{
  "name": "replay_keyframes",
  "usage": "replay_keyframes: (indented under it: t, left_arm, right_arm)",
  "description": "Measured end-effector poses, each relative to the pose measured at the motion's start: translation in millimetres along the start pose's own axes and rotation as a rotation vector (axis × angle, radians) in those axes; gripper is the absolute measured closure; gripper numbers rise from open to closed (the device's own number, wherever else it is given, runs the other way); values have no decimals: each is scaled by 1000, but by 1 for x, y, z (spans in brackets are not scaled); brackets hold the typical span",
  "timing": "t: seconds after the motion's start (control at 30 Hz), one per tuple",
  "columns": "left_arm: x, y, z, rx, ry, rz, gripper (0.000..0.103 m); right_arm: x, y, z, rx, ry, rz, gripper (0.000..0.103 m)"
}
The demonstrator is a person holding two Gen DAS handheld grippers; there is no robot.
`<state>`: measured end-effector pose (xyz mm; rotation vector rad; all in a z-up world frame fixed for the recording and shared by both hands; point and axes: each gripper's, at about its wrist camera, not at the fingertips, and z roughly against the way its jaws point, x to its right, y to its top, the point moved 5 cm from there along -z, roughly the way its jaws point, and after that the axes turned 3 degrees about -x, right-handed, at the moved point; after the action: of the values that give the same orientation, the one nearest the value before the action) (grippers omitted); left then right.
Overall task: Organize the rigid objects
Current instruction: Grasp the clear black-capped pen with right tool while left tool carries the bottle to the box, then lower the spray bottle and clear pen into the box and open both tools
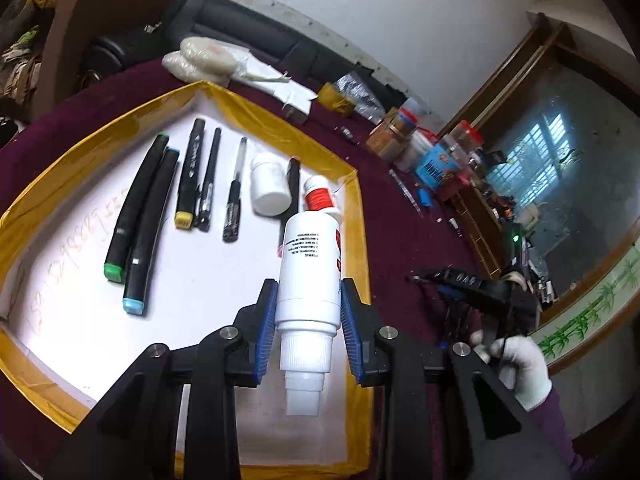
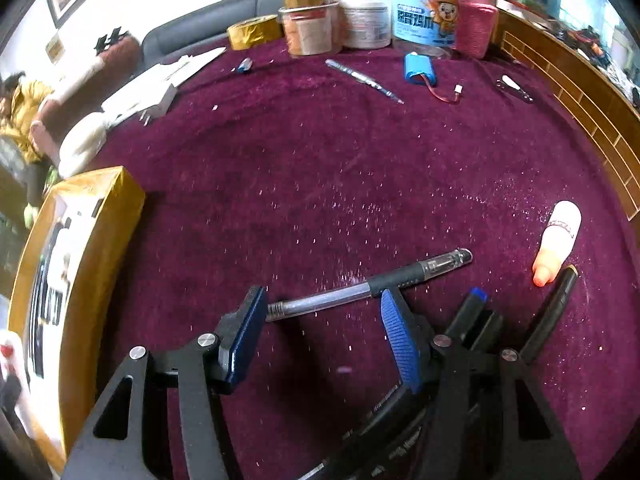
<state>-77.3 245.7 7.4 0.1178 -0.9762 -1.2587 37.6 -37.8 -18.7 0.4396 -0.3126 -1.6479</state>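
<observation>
My left gripper (image 1: pixel 308 320) has its jaws closed tight on a white bottle (image 1: pixel 310 264). The bottle is smooth and round, with small black print down one side and a bit of red on the other. Its ribbed white cap steps down in rings and points back toward me. The bottle hangs over the white tray (image 1: pixel 208 280), which has yellow tape all around its edge.

Inside the tray I see dark markers lying side by side: one with a green end (image 1: pixel 113 272), one with a light blue end (image 1: pixel 134 305), one with a yellow end (image 1: pixel 183 219). Next to them are thin black pens, a small white jar (image 1: pixel 269 188) and a little bottle with a red label (image 1: pixel 320 197).

My right gripper (image 2: pixel 324 332) has its jaws wide apart, with nothing in them. A gray pen (image 2: pixel 368 286) lies on the purple counter (image 2: pixel 320 168) just past the fingertips, and the right finger covers part of it. A small white tube with an orange tip (image 2: pixel 558 244) lies off to the right.
</observation>
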Motion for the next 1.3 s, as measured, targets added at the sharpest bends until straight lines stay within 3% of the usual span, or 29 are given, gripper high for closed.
replay_keyframes:
  t: [0.3, 0.47, 0.53, 0.6, 0.63, 0.8, 0.93, 1.07, 1.2, 1.3]
  left_arm:
    - [0, 7, -29, -105, 138, -70, 75]
    - [2, 5, -54, -181, 184, -87, 75]
    - [3, 3, -55, -193, 185, -80, 74]
    - [5, 3, -49, -176, 164, -73, 73]
    - [6, 4, -44, -164, 147, -70, 72]
    - [5, 8, -10, -73, 88, -31, 67]
    - [-2, 10, 9, -16, 66, 10, 66]
    - [-17, 10, 16, 4, 60, 74, 66]
    - [-29, 9, 22, 25, 57, 130, 65]
    - [-32, 9, 29, 40, 55, 139, 56]
  right_arm:
    - [40, 19, -4, -48, 87, -251, 52]
    - [16, 26, -14, -26, -100, -121, 50]
    - [9, 25, -15, 15, -150, -58, 58]
    - [6, 23, -11, 62, -131, -18, 87]
    - [7, 22, -10, 68, -120, -11, 92]
    - [21, 14, 0, 42, 123, -99, 95]
    - [9, 1, 23, 20, 335, -133, 94]
    - [-40, -16, 54, -21, 523, -46, 94]
    - [-101, -37, 72, -81, 634, 64, 94]
    - [-144, -53, 69, -136, 662, 128, 94]
